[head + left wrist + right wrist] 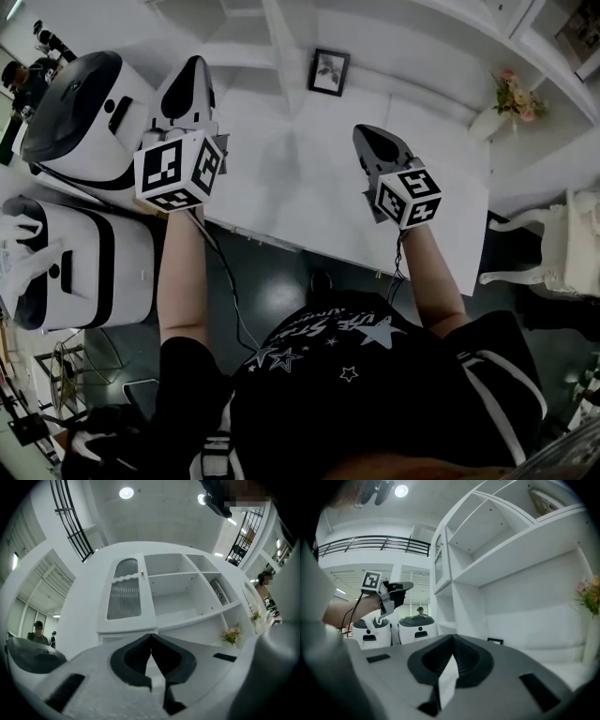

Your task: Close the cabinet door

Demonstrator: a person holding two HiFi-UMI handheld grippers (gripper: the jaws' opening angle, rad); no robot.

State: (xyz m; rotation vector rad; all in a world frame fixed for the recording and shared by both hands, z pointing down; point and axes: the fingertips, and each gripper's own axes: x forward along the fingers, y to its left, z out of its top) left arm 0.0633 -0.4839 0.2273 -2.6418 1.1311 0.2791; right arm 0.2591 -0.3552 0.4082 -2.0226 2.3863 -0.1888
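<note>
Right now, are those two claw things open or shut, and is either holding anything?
Left gripper: shut, holding nothing.
Right gripper: shut, holding nothing.

Both arms stretch forward; left gripper (151, 636) and right gripper (451, 638) hold fingers seemingly pressed together.

Head view: steeply down from behind left hand-held gripper (194, 64) and right hand-held gripper (364, 133). Gripper views: along the jaws, sharing the cabinet (176, 576) ahead.

Left claw (195, 64), right claw (364, 133) over cabinet (309, 159)
</note>
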